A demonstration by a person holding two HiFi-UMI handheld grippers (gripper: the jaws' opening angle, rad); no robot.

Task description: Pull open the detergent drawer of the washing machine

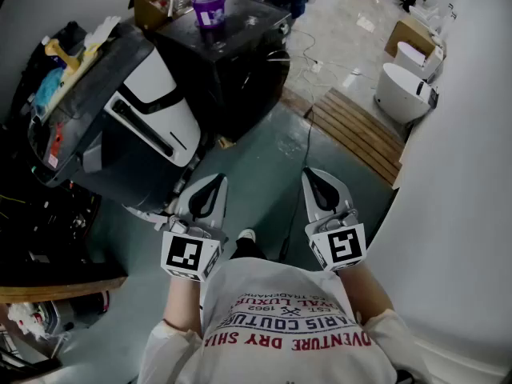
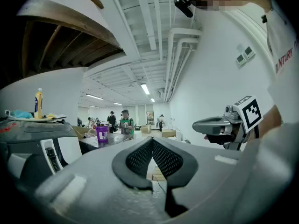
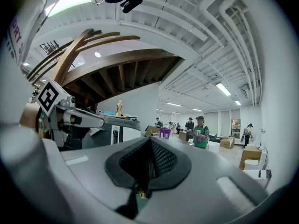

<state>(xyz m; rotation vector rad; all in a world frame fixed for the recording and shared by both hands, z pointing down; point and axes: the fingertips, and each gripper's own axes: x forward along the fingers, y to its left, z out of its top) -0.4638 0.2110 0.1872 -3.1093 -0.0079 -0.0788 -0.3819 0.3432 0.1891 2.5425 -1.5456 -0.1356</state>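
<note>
The washing machine [image 1: 120, 126] stands at the left in the head view, dark grey with a cluttered top. Its white front panel [image 1: 164, 102] carries a long dark handle [image 1: 148, 126]; it looks closed. My left gripper [image 1: 211, 186] is held just right of the machine's lower corner, apart from the panel, its jaws shut and empty. My right gripper [image 1: 314, 178] hangs beside it over the floor, also shut and empty. In the left gripper view the pads [image 2: 140, 158] meet at the tip, with the white panel [image 2: 60, 150] off to the left. The right gripper view shows its pads [image 3: 163, 157] together.
A black machine [image 1: 232, 62] with a purple cup [image 1: 209, 8] stands behind the washer. A yellow bottle [image 1: 60, 54] lies on the washer's top. A wooden pallet [image 1: 360, 130] and white fixtures [image 1: 404, 90] sit at the right by a white wall. A wooden shelf [image 1: 56, 285] is at lower left.
</note>
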